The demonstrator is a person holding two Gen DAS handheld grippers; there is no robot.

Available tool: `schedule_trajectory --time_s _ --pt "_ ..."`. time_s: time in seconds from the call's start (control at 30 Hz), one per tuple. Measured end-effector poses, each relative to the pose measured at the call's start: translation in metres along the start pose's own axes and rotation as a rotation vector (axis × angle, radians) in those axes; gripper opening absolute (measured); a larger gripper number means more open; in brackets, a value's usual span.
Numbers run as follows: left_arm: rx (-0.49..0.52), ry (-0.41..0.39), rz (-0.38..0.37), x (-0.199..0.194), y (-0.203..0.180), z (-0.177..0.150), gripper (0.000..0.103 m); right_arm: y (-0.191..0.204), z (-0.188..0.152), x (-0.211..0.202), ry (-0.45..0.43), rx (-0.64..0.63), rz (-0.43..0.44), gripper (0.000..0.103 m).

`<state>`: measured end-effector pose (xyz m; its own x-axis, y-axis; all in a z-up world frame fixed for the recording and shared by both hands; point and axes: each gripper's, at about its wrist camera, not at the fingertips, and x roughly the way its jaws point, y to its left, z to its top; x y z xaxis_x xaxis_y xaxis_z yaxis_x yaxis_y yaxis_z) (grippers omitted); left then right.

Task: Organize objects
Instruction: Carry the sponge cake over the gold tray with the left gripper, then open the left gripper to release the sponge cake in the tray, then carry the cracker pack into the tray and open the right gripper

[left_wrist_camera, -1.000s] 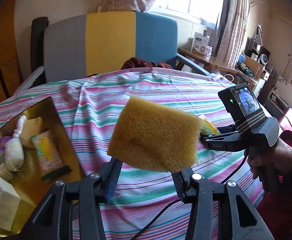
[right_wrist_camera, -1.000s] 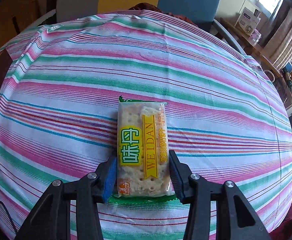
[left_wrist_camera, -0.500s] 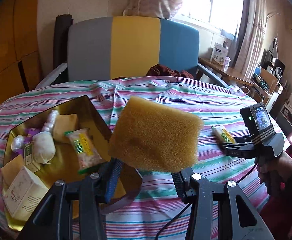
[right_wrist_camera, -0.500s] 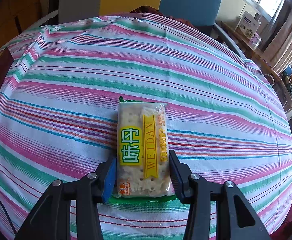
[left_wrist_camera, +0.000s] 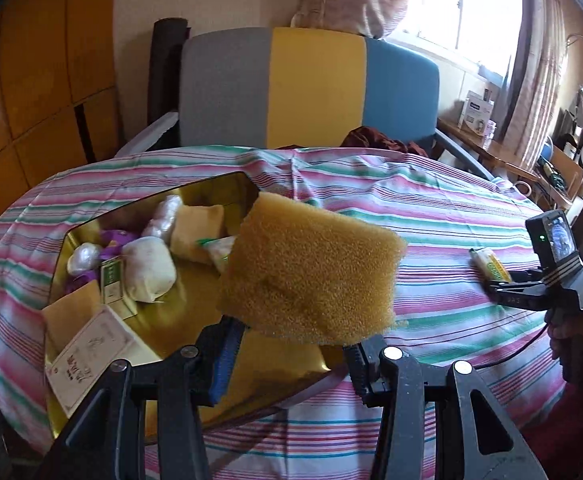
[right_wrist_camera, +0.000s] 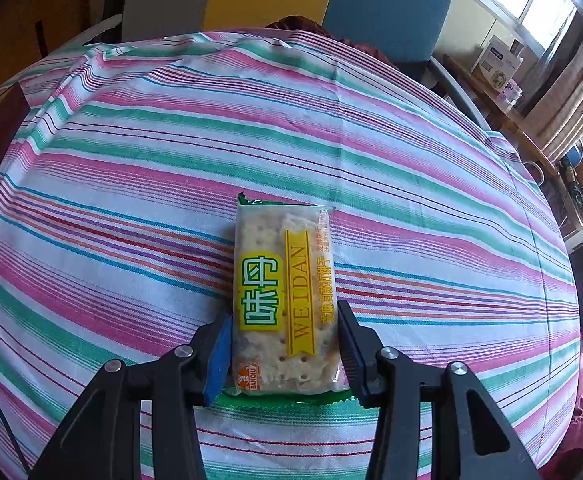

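While left fingers [left_wrist_camera: 287, 354] clamp sponge [left_wrist_camera: 311, 268] over tray edge [left_wrist_camera: 247, 190], right fingers [right_wrist_camera: 281, 354] pinch cracker pkt [right_wrist_camera: 283, 300].

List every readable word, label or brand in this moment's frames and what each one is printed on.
"WE I DAN": yellow band on the cracker packet held between the right gripper pads.
"味丹": big green characters on the same packet.
"BANGLU"-like logo at its bottom corner: too small to be sure.
Small orange characters along its edge: unreadable.
Printing on the white box in the gold tray: blurred.
Box on the windowsill: too small.
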<state>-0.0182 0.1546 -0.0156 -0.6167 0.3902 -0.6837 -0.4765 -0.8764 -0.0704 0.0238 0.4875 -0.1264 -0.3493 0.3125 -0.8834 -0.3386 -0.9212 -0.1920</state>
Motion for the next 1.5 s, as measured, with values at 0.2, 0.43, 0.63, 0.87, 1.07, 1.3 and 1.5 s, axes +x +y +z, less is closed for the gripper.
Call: schedule_trajectory --time_s 0.2,0.43,0.63,0.87,1.07,1.3,1.5 --pt "-0.050 0.020 0.043 0.005 0.031 -0.006 0.048 0.007 0.000 -0.001 -0.010 -0.045 -0.040 0.047" --pt "-0.088 0.094 0.097 0.016 0.072 -0.027 0.048 0.014 0.002 -0.001 -0.018 -0.097 -0.080 0.047" --pt "-0.132 0.143 0.101 0.031 0.086 -0.038 0.059 0.014 0.002 -0.001 -0.020 -0.106 -0.086 0.047" --pt "-0.101 0.087 0.135 0.023 0.079 -0.034 0.073 0.017 0.002 -0.001 -0.020 -0.122 -0.101 0.048" --pt "-0.119 0.043 0.162 0.009 0.083 -0.028 0.074 0.020 0.005 -0.003 0.004 -0.111 -0.114 0.048" --pt "-0.148 0.014 0.183 -0.005 0.094 -0.027 0.077 0.041 0.018 -0.031 0.019 -0.015 0.043 0.048" --pt "-0.179 -0.021 0.219 -0.017 0.105 -0.026 0.082 0.121 0.038 -0.095 -0.128 -0.072 0.253 0.048"
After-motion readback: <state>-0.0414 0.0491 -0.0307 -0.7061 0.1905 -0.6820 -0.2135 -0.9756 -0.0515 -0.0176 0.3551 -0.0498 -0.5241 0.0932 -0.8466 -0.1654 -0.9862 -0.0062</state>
